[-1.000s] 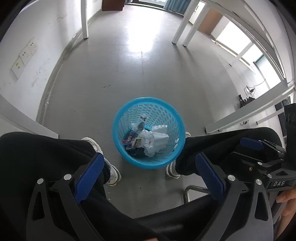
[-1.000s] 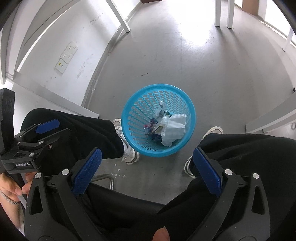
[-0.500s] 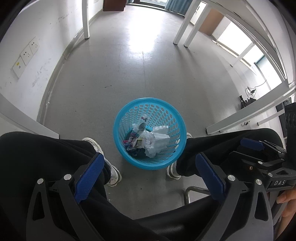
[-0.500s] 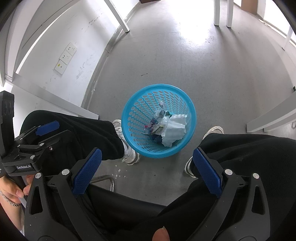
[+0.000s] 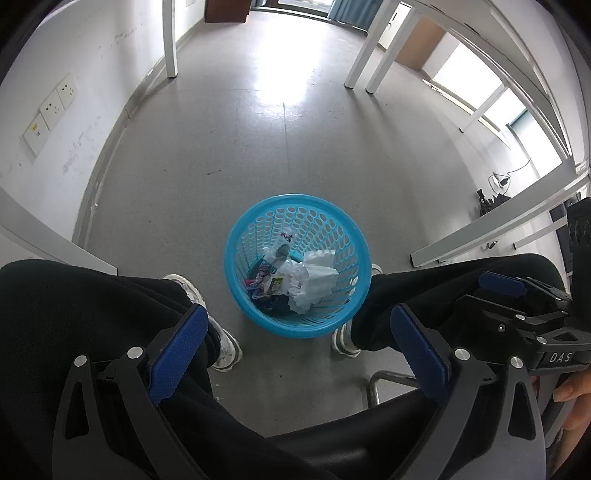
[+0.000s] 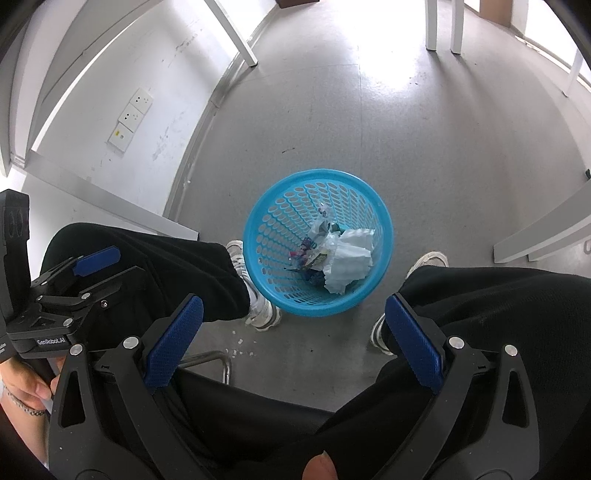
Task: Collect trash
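Note:
A blue perforated plastic basket [image 5: 347,236] stands on the grey floor between the person's feet; it also shows in the right wrist view [image 6: 269,229]. Inside lie crumpled white paper [image 5: 314,280] [image 6: 349,254] and colourful wrappers [image 5: 264,280] [image 6: 310,254]. My left gripper [image 5: 295,343] is open and empty, held high above the basket over the person's lap. My right gripper [image 6: 293,332] is open and empty at the same height. Each gripper shows at the edge of the other's view.
The person's black-trousered legs [image 5: 92,295] [image 6: 498,295] and white shoes [image 5: 225,339] [image 6: 262,310] flank the basket. White table legs [image 5: 170,40] [image 6: 432,22] stand farther off. A wall with sockets [image 5: 51,107] is on the left. A chair's metal bar [image 6: 218,360] is below.
Both grippers have lifted slightly; the basket sits a little lower in the views. Jaws stay open.

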Motion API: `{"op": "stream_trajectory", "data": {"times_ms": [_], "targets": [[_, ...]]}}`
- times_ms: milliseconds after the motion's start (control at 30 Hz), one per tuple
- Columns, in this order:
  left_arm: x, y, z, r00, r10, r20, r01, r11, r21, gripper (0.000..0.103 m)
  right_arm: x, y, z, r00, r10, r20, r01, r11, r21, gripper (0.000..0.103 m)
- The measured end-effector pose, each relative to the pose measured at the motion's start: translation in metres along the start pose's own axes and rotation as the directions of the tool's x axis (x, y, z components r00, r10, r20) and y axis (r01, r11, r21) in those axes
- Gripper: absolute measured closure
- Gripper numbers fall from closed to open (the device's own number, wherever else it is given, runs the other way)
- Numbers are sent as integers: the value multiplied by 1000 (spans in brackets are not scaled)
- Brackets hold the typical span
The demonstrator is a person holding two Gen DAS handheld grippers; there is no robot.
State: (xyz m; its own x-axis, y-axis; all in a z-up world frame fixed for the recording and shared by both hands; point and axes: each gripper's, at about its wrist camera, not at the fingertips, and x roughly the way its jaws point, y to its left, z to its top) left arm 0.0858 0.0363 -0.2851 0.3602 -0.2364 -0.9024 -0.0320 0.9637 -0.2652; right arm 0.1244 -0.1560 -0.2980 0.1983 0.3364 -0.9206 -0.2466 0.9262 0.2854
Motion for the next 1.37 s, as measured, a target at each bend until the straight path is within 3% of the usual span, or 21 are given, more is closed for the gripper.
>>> {"op": "stream_trajectory", "data": {"times_ms": [1367], "targets": [[7,3,-2,1000,-3,-12,3,1000,-7,6,0,0,-1,1000,-1,-3,1,1000,1,9]]}}
